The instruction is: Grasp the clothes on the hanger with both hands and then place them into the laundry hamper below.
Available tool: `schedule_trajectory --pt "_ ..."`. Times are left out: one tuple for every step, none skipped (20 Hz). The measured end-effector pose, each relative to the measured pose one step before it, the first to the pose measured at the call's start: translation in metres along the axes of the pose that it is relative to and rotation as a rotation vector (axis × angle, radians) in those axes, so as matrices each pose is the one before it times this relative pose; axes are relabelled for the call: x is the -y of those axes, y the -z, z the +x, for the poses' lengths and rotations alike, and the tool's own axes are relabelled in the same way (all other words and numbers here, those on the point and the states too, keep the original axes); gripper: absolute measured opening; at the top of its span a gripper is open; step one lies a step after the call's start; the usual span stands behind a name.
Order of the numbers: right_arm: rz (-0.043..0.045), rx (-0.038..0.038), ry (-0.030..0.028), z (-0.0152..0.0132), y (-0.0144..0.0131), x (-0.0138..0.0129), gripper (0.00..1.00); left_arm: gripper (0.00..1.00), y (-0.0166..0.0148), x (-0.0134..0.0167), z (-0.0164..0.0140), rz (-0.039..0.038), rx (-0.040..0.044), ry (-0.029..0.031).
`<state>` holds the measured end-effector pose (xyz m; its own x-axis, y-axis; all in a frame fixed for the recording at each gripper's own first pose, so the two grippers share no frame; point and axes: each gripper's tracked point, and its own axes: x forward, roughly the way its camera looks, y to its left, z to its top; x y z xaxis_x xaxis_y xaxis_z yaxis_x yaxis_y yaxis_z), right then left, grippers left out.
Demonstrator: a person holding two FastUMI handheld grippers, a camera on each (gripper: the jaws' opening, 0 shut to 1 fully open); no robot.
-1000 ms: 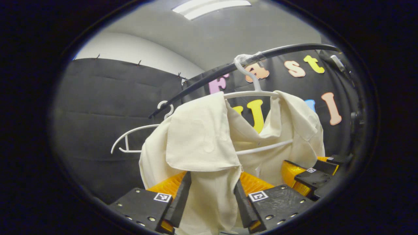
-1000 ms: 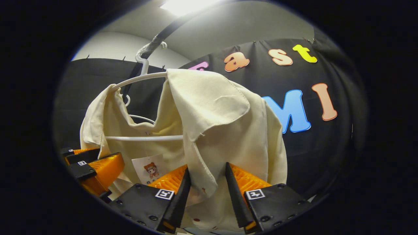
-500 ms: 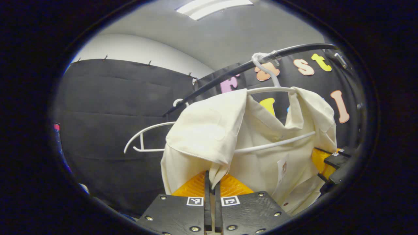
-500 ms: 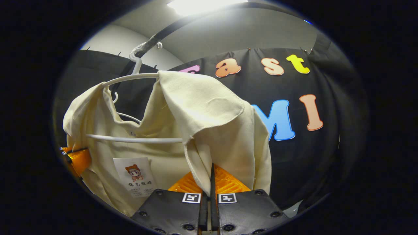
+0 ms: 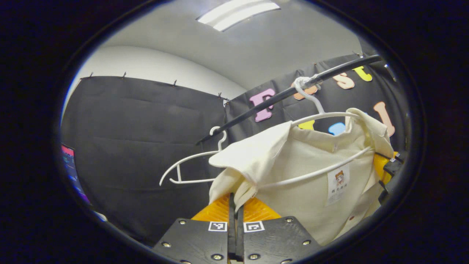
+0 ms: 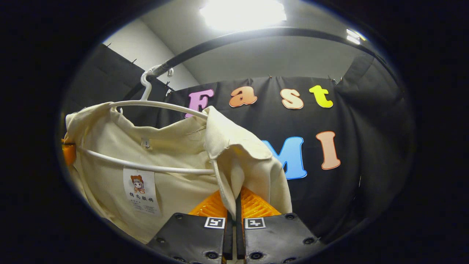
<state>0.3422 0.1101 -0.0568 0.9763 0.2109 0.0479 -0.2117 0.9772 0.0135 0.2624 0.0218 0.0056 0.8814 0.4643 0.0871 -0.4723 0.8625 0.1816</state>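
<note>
The cream cotton shirt (image 5: 304,172) hangs on a white plastic hanger (image 6: 161,106) hooked over a black rail (image 6: 256,33). Left gripper (image 5: 235,205) and right gripper (image 6: 234,205) each pinch a shirt edge, jaws pressed together.

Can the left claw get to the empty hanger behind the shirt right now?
Probably not: the left claw is shut on the shirt, so it would have to let go before reaching the empty hanger.

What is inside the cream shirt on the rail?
A white hanger runs through the cream shirt, its lower bar crossing the open neck above a paper tag. Both hanger ends are covered by the shoulders.
</note>
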Motion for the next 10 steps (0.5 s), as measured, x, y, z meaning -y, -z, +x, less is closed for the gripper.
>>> schedule_trajectory --pt "-0.01403 0.00723 0.00008 -0.0024 -0.00192 0.00225 0.06 0.01 -0.00485 -0.00574 -0.00011 0.01182 0.01173 -0.00533" --pt "-0.0168 0.00627 -0.00465 -0.00099 -0.002 0.00161 0.06 0.01 -0.00287 -0.00662 -0.00104 0.01149 0.01274 -0.00662" --pt "-0.01161 0.00176 -0.00778 -0.00355 -0.00129 0.003 0.05 0.01 -0.00425 -0.0045 -0.00025 0.00656 0.01166 -0.00538" --pt "-0.00411 -0.00321 -0.01192 -0.00265 -0.00016 0.00215 0.05 0.01 -0.00377 -0.00177 -0.00147 0.00393 0.0087 -0.00578" --pt "0.01141 -0.01191 -0.02212 -0.00247 0.00055 -0.00001 0.05 0.01 -0.00349 -0.00184 -0.00061 0.00145 0.00615 -0.00257" --pt "0.03228 -0.02031 -0.04442 -0.00196 0.0012 -0.00446 0.05 0.01 -0.00014 -0.00162 -0.00076 -0.00026 0.00276 -0.00345" --pt "0.04376 -0.02211 -0.04704 -0.0024 0.00232 -0.00603 0.05 0.01 0.00019 -0.00132 -0.00007 0.00194 -0.00105 -0.00425" --pt "0.03747 -0.02438 -0.03002 -0.00059 0.00148 -0.00025 0.05 0.01 0.00023 -0.00147 -0.00013 0.0006 0.00171 -0.00442" --pt "0.02499 -0.00894 -0.0189 -0.00051 -0.00141 0.00159 0.06 0.01 -0.00013 -0.00024 0.00077 -0.00166 -0.00084 0.00024" --pt "0.0125 -0.00362 -0.00564 -0.00189 -0.00307 0.0045 0.06 0.01 -0.00049 0.00101 0.00062 -0.00458 0.0001 0.0"
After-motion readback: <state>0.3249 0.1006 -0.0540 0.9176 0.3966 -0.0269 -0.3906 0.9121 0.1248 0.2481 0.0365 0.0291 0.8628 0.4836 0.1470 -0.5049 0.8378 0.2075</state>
